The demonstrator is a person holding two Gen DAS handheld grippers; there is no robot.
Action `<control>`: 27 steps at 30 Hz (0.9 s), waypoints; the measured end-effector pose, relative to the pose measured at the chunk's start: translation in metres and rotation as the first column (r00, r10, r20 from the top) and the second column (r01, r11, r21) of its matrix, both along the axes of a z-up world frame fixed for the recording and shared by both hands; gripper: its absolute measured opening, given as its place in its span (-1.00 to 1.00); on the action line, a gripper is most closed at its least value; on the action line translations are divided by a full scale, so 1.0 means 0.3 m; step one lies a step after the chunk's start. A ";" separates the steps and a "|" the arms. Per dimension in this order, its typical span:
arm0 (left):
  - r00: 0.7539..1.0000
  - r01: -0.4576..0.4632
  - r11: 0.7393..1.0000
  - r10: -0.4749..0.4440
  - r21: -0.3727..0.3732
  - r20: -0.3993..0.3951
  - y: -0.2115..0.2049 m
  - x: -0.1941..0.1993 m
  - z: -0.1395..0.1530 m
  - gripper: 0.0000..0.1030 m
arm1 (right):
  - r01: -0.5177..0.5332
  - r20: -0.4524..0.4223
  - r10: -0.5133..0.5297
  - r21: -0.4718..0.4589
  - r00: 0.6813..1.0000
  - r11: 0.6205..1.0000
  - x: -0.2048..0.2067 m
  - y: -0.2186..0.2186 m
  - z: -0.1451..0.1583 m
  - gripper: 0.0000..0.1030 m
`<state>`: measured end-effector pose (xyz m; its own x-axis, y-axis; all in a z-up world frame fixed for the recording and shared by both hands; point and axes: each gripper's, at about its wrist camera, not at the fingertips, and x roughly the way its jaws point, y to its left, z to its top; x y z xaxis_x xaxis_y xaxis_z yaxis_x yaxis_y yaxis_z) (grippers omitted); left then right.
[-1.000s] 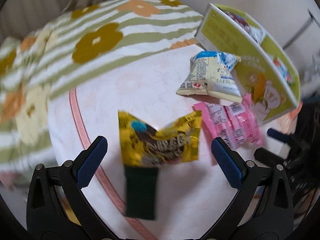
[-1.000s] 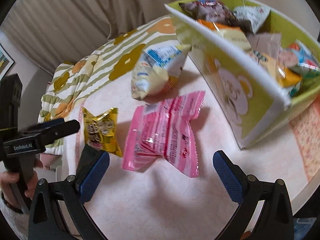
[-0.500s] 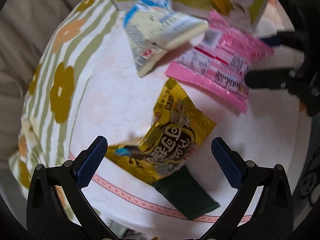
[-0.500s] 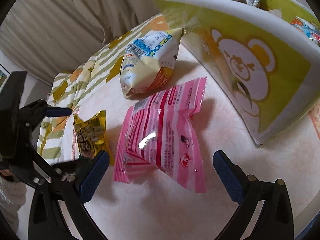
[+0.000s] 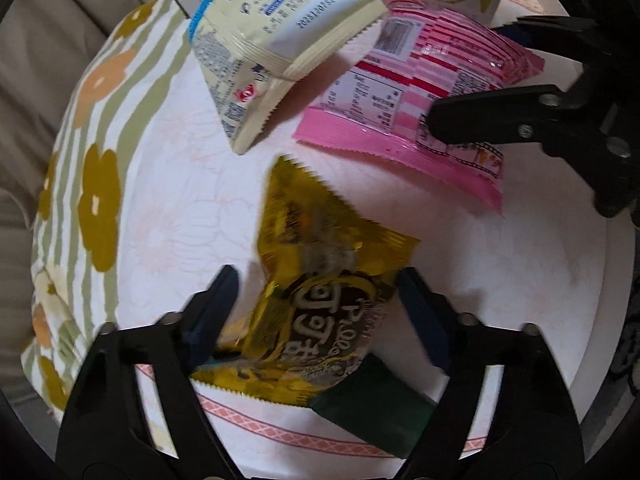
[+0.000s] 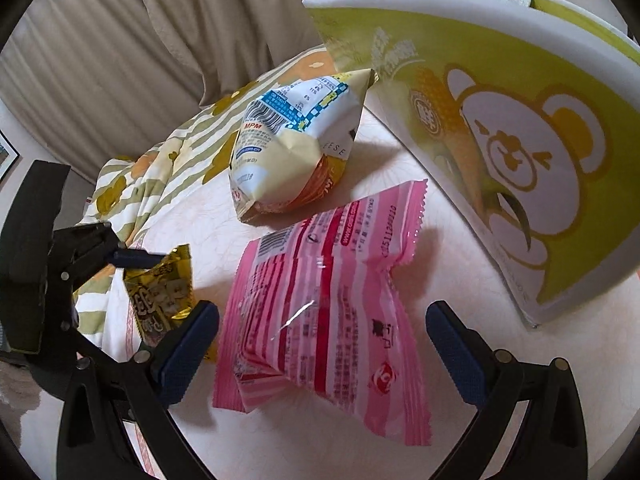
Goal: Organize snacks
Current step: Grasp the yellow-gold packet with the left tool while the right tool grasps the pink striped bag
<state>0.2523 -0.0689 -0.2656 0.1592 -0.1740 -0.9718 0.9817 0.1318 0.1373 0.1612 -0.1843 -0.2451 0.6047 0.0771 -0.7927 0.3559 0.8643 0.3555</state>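
Observation:
A yellow snack packet (image 5: 320, 280) lies crumpled near the round table's front edge, between the fingers of my left gripper (image 5: 316, 312). Its jaws are closing and the pads press on the packet's sides, buckling it upward. In the right wrist view one left fingertip (image 6: 132, 258) rests at the top of the same yellow packet (image 6: 160, 296). My right gripper (image 6: 320, 348) stands open astride a pink striped packet (image 6: 328, 308), without touching it. A cream and blue packet (image 6: 296, 148) lies behind the pink one, next to the green bear-print box (image 6: 520, 140).
The green box holds several snacks and stands at the table's far side. A dark green flat piece (image 5: 372, 408) sticks out from under the yellow packet. A floral striped cloth (image 5: 96, 160) drapes over the left. The white tabletop (image 5: 520, 280) ends close behind the left gripper.
The left gripper rolled, sank over the yellow packet, and its jaws narrowed from wide apart until they touch it. The right gripper lowered towards the pink packet, still wide.

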 end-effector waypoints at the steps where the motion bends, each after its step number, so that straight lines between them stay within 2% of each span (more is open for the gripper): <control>1: 1.000 0.003 1.000 -0.003 0.003 -0.010 0.001 -0.004 0.000 0.20 | -0.001 0.000 0.001 -0.001 1.000 1.000 0.002 0.001 0.000 1.00; 7: 1.000 -0.003 1.000 0.003 -0.004 0.005 0.013 -0.024 0.015 0.04 | -0.018 0.001 0.018 -0.020 1.000 1.000 0.015 0.016 0.004 1.00; 15: 0.994 -0.107 0.993 0.108 -0.049 0.013 0.032 0.035 0.066 -0.01 | -0.028 -0.007 0.028 -0.057 1.000 0.998 0.054 0.021 0.002 0.99; 16: 0.993 -0.120 0.991 0.120 -0.059 0.012 0.034 0.040 0.072 -0.01 | -0.027 -0.011 0.026 -0.061 1.000 0.998 0.056 0.017 0.000 0.89; 19: 0.988 -0.151 0.985 0.152 -0.079 0.010 0.041 0.043 0.090 -0.01 | -0.049 -0.032 0.048 -0.053 0.998 0.997 0.067 0.009 -0.009 0.42; 22: 0.982 -0.186 0.978 0.188 -0.097 0.005 0.053 0.042 0.108 -0.01 | -0.073 -0.045 0.070 -0.073 0.997 0.995 0.062 0.015 0.000 0.27; 27: 0.964 -0.265 0.955 0.265 -0.132 -0.022 0.083 0.032 0.155 -0.01 | -0.091 -0.036 0.089 -0.081 0.995 0.993 0.016 0.022 0.035 0.22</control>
